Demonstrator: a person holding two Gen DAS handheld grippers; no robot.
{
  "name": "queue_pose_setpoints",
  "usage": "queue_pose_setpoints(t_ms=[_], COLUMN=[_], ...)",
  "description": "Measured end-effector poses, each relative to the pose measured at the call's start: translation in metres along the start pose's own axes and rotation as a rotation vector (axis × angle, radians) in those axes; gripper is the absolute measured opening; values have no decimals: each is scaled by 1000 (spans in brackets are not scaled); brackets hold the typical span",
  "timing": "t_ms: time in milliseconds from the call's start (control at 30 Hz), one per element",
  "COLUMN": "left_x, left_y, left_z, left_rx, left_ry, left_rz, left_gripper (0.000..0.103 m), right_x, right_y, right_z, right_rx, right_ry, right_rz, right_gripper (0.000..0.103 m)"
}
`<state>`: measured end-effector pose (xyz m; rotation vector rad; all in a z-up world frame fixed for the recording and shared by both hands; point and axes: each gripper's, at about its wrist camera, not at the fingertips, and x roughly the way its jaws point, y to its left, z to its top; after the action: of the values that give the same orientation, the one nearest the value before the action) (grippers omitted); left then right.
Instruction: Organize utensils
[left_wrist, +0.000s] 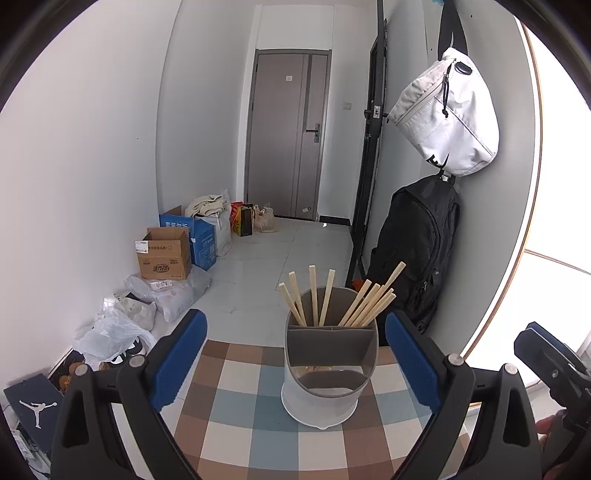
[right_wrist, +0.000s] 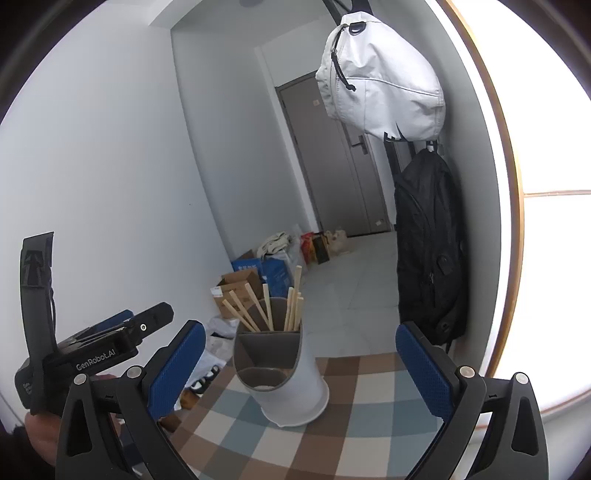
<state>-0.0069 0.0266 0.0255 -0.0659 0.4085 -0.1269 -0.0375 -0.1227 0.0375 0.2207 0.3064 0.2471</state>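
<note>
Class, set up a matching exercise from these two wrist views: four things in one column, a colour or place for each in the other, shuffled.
1. chopsticks
2. tablecloth
3. backpack
4. cardboard box

A. black, hanging on the wall
B. standing in the grey holder
C. on the floor by the left wall
D. checked, under the holder

Pairs: 1-B, 2-D, 3-A, 4-C

white bag (left_wrist: 448, 110), black backpack (left_wrist: 421, 251), grey door (left_wrist: 288, 136), cardboard boxes (left_wrist: 166, 254)

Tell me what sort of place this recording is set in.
Most likely the entry hall of a home: a closed front door, bags hanging on the wall, boxes and sacks along the floor, and a small checked table holding a chopstick holder.
</note>
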Motion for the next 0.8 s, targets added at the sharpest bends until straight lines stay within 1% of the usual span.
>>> queue_pose_setpoints(t_ms=[200,333,500,633,800], left_x=[7,6,9,6,5], left_y=[3,4,1,1,-4], left_z=[-4,-4,-6,-5,-6], left_rx=[-32,-26,-13,-13,1], left_ry=[38,39,49,35,29], left_rz=[-2,16,25,35,23], left_gripper=[95,95,95,95,95], right_x=[5,6,8,7,4], right_y=[0,0,-3,-3,-2], right_z=[-5,-5,-6,-4,-5], right_rx=[-13,-23,2,1,-7], right_ry=[14,8,7,-1,-10], right_rz=[-7,-9,-10,-13,-22], right_gripper=[103,103,103,103,103])
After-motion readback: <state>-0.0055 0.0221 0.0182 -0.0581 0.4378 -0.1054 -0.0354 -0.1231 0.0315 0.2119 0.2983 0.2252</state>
